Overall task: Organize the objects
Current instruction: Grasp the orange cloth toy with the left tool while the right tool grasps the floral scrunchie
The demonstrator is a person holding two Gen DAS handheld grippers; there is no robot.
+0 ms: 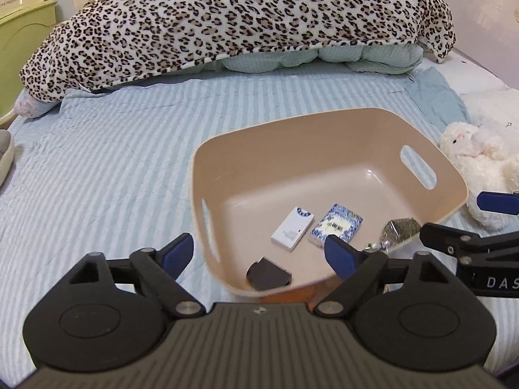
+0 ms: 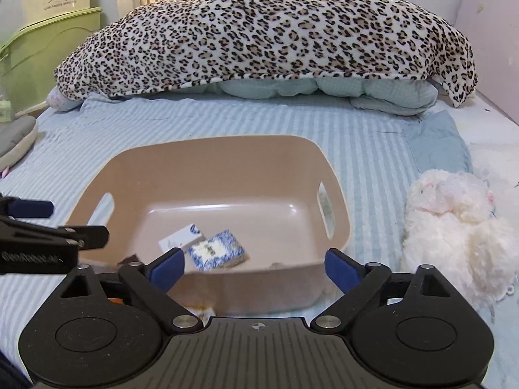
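Note:
A beige plastic bin (image 1: 324, 123) with handle slots sits on the striped bed; it also shows in the right wrist view (image 2: 207, 149). Inside lie a white box (image 1: 292, 228), a blue-and-white patterned packet (image 1: 335, 227), a dark small object (image 1: 267, 274) and a clear bag of greenish bits (image 1: 400, 228). The white box (image 2: 181, 236) and patterned packet (image 2: 215, 249) show in the right wrist view. My left gripper (image 1: 259, 253) is open and empty at the bin's near left corner. My right gripper (image 2: 254, 265) is open and empty at the bin's near wall.
A white plush toy (image 2: 454, 223) lies right of the bin and shows in the left wrist view (image 1: 480, 162). A leopard-print blanket (image 1: 227, 22) over pale green bedding fills the back. A grey slipper (image 2: 16, 142) lies at the left. A green cabinet (image 2: 48, 45) stands beside the bed.

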